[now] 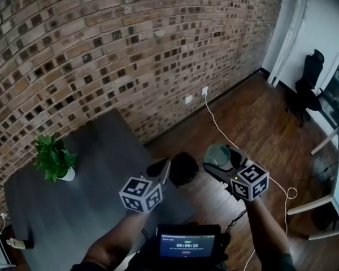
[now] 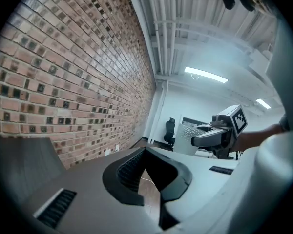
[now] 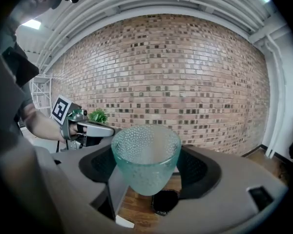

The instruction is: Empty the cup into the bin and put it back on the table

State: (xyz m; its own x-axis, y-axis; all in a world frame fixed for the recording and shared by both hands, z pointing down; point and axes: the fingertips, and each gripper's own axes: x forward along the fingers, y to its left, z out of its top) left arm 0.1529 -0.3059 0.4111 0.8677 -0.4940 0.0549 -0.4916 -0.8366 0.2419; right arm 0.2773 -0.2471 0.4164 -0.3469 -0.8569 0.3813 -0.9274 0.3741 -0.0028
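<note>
Well, from the head view first: my right gripper [image 1: 221, 167] is clamped on the cup [image 1: 217, 153], upright and above floor level, just beside the bin [image 1: 184, 169] on the side away from the table [image 1: 96, 208]. The bin stands on the wooden floor [image 1: 254, 123] against the table's corner. My left gripper [image 1: 160, 167] hangs on the bin's table side, its tip close to the rim as the picture shows it. A plant [image 1: 53, 158] sits well away from the bin, far along the table.

In the left gripper view my jaws are together with nothing between them. Across from me I see the right gripper with the cup in it.

In the right gripper view the jaws pinch the cup's wall near the base, and the bin's dark mouth shows below and just past the cup's foot. I cannot tell what is inside the glass.

I judge that the tipping is not yet done. To do it well I would bring the cup's lip squarely over the bin's mouth before rolling the wrist. The glass is knobbly and tapers downward, so it may slide once tilted. I would hold the clamp firm, pour slowly toward the bin's middle, and leave the left gripper outside the bin's rim.
</note>
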